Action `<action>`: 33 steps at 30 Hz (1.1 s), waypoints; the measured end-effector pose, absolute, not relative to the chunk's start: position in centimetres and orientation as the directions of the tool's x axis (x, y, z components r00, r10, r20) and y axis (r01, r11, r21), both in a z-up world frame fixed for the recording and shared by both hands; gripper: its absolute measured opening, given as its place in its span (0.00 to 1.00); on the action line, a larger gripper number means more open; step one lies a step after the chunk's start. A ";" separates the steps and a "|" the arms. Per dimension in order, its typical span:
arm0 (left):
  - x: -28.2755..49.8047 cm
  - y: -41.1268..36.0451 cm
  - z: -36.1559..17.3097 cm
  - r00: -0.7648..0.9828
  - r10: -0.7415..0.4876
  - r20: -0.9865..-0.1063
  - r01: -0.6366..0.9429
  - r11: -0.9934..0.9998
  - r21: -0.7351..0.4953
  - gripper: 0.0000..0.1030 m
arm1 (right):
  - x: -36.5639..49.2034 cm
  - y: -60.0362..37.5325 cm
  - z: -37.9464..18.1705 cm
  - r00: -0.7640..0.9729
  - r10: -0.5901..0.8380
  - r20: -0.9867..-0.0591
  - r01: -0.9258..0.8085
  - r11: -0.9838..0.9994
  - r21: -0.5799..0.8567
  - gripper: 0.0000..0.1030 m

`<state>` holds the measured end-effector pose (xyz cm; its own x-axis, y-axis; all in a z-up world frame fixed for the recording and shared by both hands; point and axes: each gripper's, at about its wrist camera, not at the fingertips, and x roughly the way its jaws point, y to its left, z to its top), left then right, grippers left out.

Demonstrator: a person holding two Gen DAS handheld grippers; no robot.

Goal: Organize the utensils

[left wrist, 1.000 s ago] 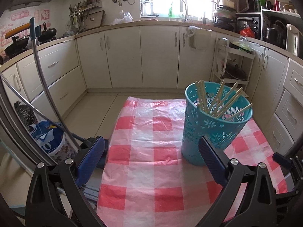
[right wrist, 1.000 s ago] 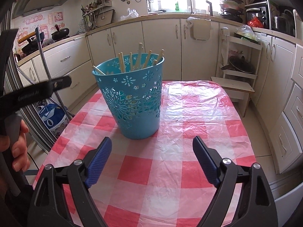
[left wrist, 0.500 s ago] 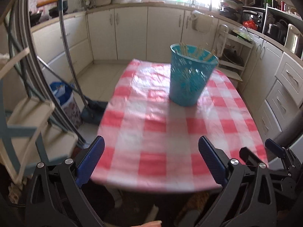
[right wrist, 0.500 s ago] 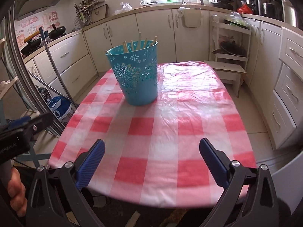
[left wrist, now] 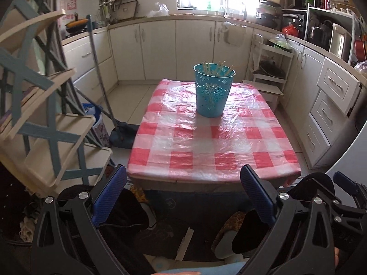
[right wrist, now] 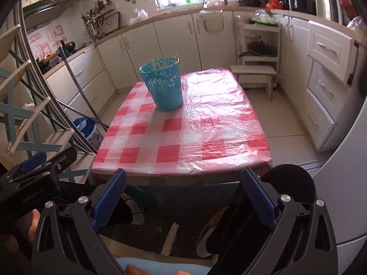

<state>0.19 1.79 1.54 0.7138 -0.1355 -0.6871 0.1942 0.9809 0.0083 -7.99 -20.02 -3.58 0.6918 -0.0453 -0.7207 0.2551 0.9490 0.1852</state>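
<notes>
A teal perforated basket (left wrist: pixel 214 91) (right wrist: pixel 163 84) stands upright toward the far end of the table with the red-and-white checked cloth (left wrist: pixel 213 142) (right wrist: pixel 183 133). Several wooden chopsticks (left wrist: pixel 216 68) (right wrist: pixel 164 60) stick up out of it. My left gripper (left wrist: pixel 183 191) is open with nothing between its blue pads, held back past the table's near edge. My right gripper (right wrist: pixel 183 190) is likewise open and empty, also short of the near edge. The left gripper's body (right wrist: pixel 34 174) shows at the lower left of the right wrist view.
A folding rack with cream shelves (left wrist: pixel 45 114) stands left of the table. A mop (left wrist: pixel 103 96) leans by a blue bin (right wrist: pixel 86 127). A small white step shelf (right wrist: pixel 257 68) and drawers (left wrist: pixel 328 105) lie right. The person's slippered feet (left wrist: pixel 227 236) are below.
Both grippers have pulled back and up from the table, so the basket looks smaller and the table's near edge now shows. The floor and feet came into view. The right gripper's fingers stand a little wider apart.
</notes>
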 end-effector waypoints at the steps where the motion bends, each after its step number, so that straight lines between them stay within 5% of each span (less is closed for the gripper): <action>1: -0.5 2.1 1.7 0.717 -0.130 -0.685 0.188 0.982 0.010 0.92 | -9.0 -19.7 -3.3 0.700 -0.037 -0.713 0.257 0.945 0.204 0.93; 33: -6.2 4.9 2.0 0.729 -0.131 -0.672 0.181 0.983 0.005 0.92 | -13.8 -15.8 -1.8 0.761 -0.074 -0.645 0.229 0.960 0.161 0.93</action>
<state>-6.19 4.86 1.97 0.7285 -0.1307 -0.6724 0.1811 0.9835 0.0050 -13.81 -15.75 -1.82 0.7606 -0.0737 -0.6450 0.2294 0.9599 0.1609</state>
